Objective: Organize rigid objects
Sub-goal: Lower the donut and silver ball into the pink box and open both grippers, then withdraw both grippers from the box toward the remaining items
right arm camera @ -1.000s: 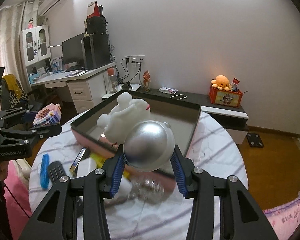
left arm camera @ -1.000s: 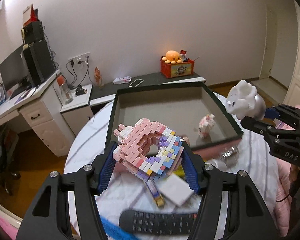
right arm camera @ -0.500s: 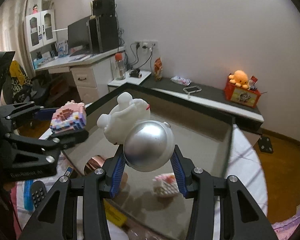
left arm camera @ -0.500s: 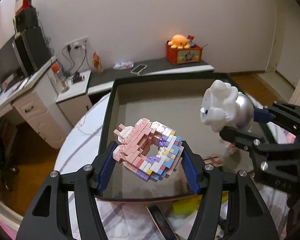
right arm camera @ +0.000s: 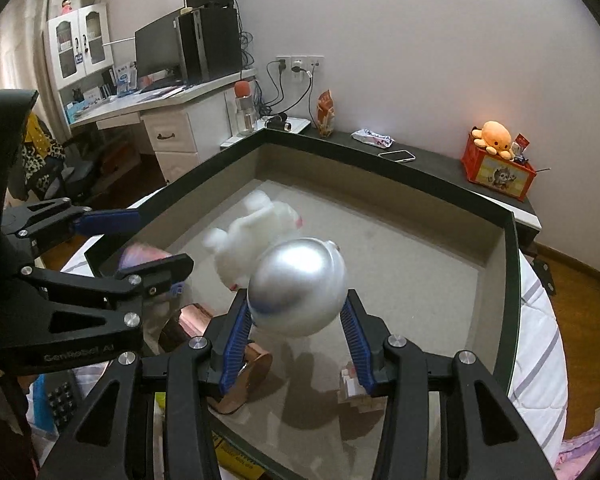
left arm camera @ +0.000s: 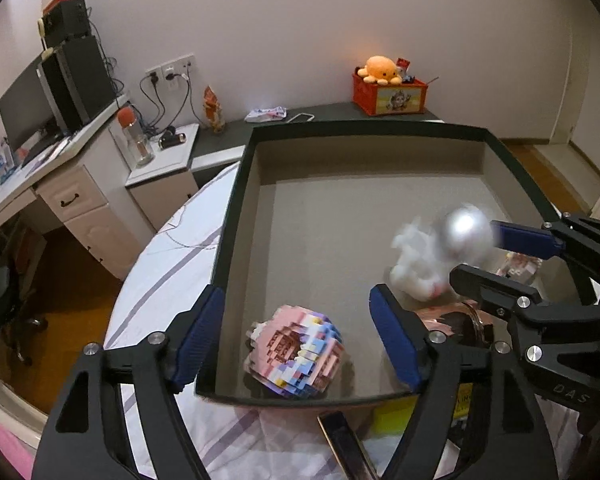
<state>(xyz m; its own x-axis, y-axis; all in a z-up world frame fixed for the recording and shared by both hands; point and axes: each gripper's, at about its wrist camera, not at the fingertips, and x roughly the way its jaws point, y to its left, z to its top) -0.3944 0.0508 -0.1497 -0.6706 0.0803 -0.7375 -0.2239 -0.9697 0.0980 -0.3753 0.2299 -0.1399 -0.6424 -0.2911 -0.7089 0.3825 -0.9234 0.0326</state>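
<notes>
And the brick doughnut (left arm camera: 296,354) is down! It sits on the box floor by the near wall, where a moment ago the left gripper (left arm camera: 296,330) clamped it; those fingers now stand spread wide, touching nothing. One item filed. Beside it, the right gripper (right arm camera: 296,334) has opened too, and the white figure with its silver ball (right arm camera: 298,286) blurs, seemingly dropping into the dark-rimmed box (left arm camera: 364,130).

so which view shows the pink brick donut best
The left wrist view: the pink brick donut lies whole in the box between the open left claw fingers. The right wrist view shows only a blurred pink sliver behind that claw's finger.
</notes>
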